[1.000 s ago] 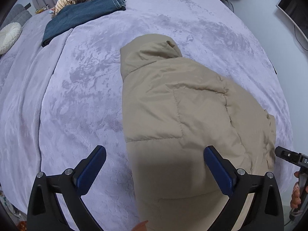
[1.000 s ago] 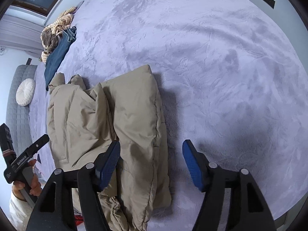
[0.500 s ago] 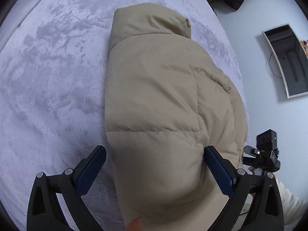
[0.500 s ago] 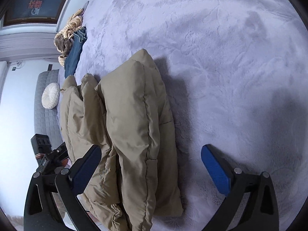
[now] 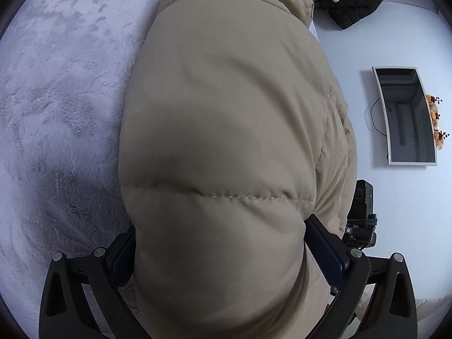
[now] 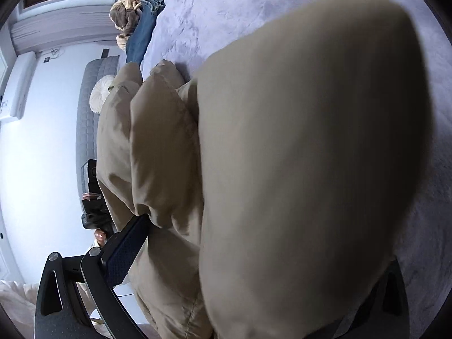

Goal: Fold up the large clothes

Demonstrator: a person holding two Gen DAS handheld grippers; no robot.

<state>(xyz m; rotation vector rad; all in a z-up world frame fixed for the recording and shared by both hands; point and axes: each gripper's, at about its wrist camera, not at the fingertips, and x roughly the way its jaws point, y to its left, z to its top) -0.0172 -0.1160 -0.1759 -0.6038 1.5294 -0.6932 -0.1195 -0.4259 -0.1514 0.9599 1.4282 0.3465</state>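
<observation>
Jacket point(image 5: 226, 141), beige and puffy, lies bunched on the lavender bed cover point(image 5: 56, 99) and fills both wrist views. We see the left tongs point(image 5: 226, 251) spread wide, with the jacket's quilted bulk sitting between their blue pads; one pad point(image 5: 325, 251) touches the fabric. On the right tongs point(image 6: 254, 254) only the left pad point(image 6: 127, 248) shows, against a fold; the other is hidden, so we cannot tell their state. Jeans point(image 6: 144, 25) lie far up the bed. A wall screen point(image 5: 406, 115) hangs beyond.
</observation>
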